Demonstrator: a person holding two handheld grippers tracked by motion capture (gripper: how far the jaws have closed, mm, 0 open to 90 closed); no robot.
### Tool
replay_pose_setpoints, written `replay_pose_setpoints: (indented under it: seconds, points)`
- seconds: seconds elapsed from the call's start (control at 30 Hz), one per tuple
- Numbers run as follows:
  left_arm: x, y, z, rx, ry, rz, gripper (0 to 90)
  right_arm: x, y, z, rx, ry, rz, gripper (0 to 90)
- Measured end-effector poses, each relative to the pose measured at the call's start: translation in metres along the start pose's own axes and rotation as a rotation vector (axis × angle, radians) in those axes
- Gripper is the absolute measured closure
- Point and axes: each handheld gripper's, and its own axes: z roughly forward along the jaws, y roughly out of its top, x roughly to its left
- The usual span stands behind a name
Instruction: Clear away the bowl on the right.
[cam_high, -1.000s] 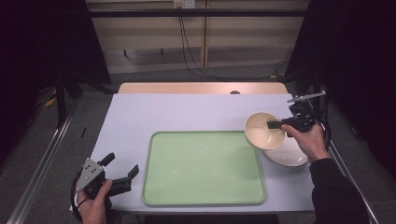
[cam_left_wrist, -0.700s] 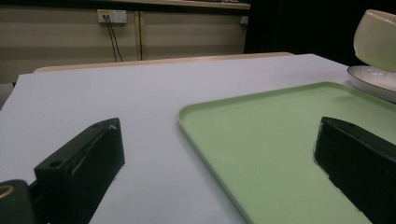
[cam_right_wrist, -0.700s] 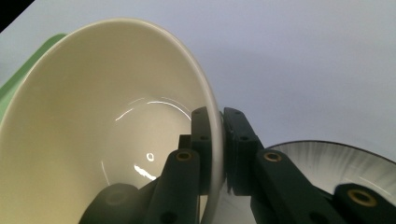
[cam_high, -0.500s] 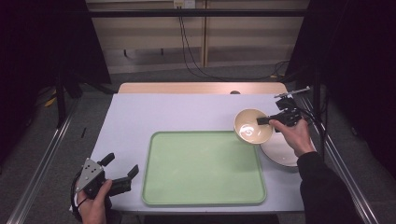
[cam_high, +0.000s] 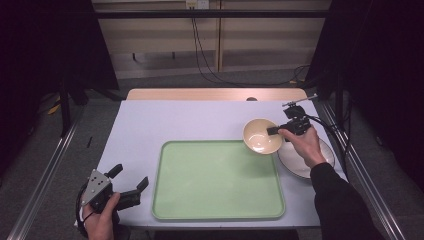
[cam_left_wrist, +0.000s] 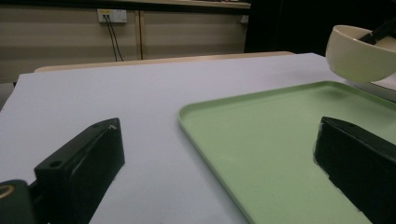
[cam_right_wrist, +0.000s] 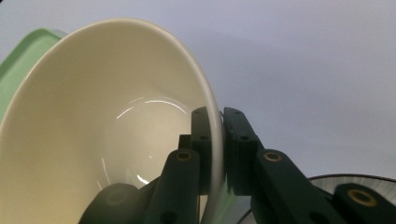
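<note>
High view: lilac table (cam_high: 200, 120), dim room; right hand-held gripper (cam_high: 276, 131) pinches bowl (cam_high: 261, 136) rim, left (cam_high: 131, 182) released.

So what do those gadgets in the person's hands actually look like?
Both are black, each with two blocky fingers. The left gripper has a grey three-cornered plate with small dark dots on top. The right gripper trails a black cable, and its arm wears a dark sleeve.

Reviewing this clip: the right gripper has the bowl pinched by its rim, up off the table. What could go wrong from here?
1. The right gripper holds the cream bowl only by a thin pinch on one side of the rim, so the bowl may tilt or slip out.
2. It hangs over the far right corner of the green tray, beside the plate; lowering carelessly could clip the tray's raised rim or the plate.
</note>
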Motion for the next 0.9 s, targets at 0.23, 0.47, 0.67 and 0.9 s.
replay_pose_setpoints:
  seconds: [0.23,0.47,0.67,0.9]
  points:
    - [0.000,0.000,0.000,0.000,-0.003,0.001,1.7,0.001,0.000,0.014,0.045,-0.010,0.011,83.9]
    - [0.000,0.000,0.000,-0.002,-0.001,-0.005,1.5,0.001,0.000,0.024,0.087,-0.019,0.015,83.8]
    - [0.000,0.000,0.000,-0.001,-0.004,-0.002,1.5,0.001,-0.001,0.033,0.116,-0.027,0.020,83.8]
    - [0.001,0.000,0.000,-0.005,-0.012,-0.007,1.5,-0.001,-0.004,0.039,0.149,-0.022,0.013,83.8]
